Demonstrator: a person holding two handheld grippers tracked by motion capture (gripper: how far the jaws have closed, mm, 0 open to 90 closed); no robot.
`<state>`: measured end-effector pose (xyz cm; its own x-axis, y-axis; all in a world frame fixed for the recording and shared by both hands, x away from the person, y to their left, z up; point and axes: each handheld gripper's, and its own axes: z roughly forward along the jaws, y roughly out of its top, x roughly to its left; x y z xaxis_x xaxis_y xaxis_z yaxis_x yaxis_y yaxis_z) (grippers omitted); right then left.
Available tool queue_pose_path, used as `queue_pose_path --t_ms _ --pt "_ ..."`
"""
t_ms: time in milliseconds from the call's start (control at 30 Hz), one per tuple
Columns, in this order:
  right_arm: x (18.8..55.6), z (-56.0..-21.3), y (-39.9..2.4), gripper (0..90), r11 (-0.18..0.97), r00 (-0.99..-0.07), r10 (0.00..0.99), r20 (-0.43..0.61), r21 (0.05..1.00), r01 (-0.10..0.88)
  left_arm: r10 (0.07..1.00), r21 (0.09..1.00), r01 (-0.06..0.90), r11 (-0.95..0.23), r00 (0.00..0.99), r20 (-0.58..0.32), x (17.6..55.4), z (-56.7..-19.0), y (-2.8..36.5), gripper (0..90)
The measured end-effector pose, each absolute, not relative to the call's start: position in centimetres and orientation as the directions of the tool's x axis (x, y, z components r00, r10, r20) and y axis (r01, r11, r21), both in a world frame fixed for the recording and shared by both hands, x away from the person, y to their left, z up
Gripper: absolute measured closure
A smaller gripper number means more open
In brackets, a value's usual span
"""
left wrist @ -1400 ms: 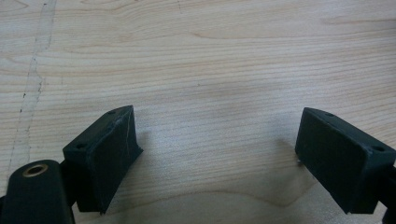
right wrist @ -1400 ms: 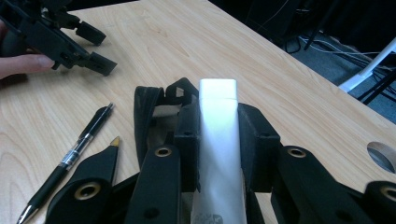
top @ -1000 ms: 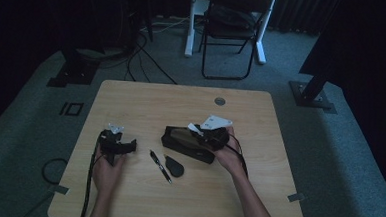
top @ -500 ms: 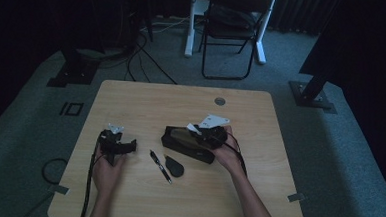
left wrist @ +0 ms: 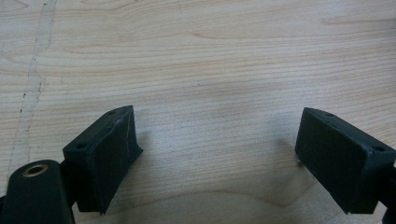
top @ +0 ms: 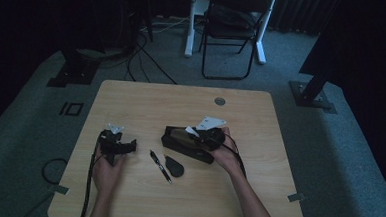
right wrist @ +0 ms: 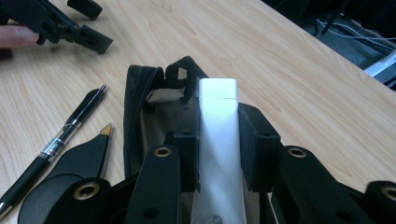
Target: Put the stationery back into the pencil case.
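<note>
The right gripper (right wrist: 218, 154) has its fingers (right wrist: 254, 140) clamped on a flat white bar (right wrist: 217, 140), probably an eraser or similar small stationery piece, and holds it over the open black pencil case (top: 186, 143), which lies near the middle of the tabletop (top: 181, 103). The bar looks light, stiff and smooth-sided, so it is likely to slip if the squeeze loosens. The fingers hold it by its long flat faces at mid-length, which seems the safest hold, with the free end pointing toward the far end of the case. The case looks like soft fabric with a zip rim that sags, and it may shift or fold if pushed from one end.

Just left of the case, on its near side, lie a black pen (top: 160, 165) and a dark rounded flap-like piece (top: 174, 166), which I cannot identify. They lie just beside each other and near the case, so room is tight on that side. Well to the left of the case, the left gripper (top: 116, 145) rests low over bare wood with its fingers (left wrist: 105, 158) wide apart and nothing between them.

Beyond the case and to its right the tabletop is bare, giving free room to swing. The near edge lies well behind the pen.
</note>
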<state>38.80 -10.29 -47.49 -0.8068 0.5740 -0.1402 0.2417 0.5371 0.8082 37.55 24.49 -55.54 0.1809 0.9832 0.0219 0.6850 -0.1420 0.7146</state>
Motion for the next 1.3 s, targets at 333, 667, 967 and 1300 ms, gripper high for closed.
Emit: queue_pose_path --t_ms 333,667,967,1300 --pt "38.8 -48.0 -10.0 71.1 0.558 -0.812 0.564 -0.149 0.794 0.242 0.983 0.714 0.685 -0.143 0.182 0.023 37.5 -55.5 24.5 13.1" --pt "38.8 -48.2 -10.0 71.0 0.575 -0.821 0.550 -0.155 0.783 0.237 0.983 0.714 0.685 -0.142 0.181 0.022 37.5 -55.5 24.5 13.1" --pt "38.9 -48.7 -9.7 70.8 0.599 -0.832 0.533 -0.153 0.763 0.243 0.983 0.714 0.685 -0.142 0.181 0.022 37.5 -55.5 24.5 13.1" --pt "39.0 -49.3 -9.7 69.8 0.616 -0.842 0.522 -0.139 0.744 0.259 0.983 0.714 0.685 -0.142 0.181 0.021 37.5 -55.5 24.5 13.1"
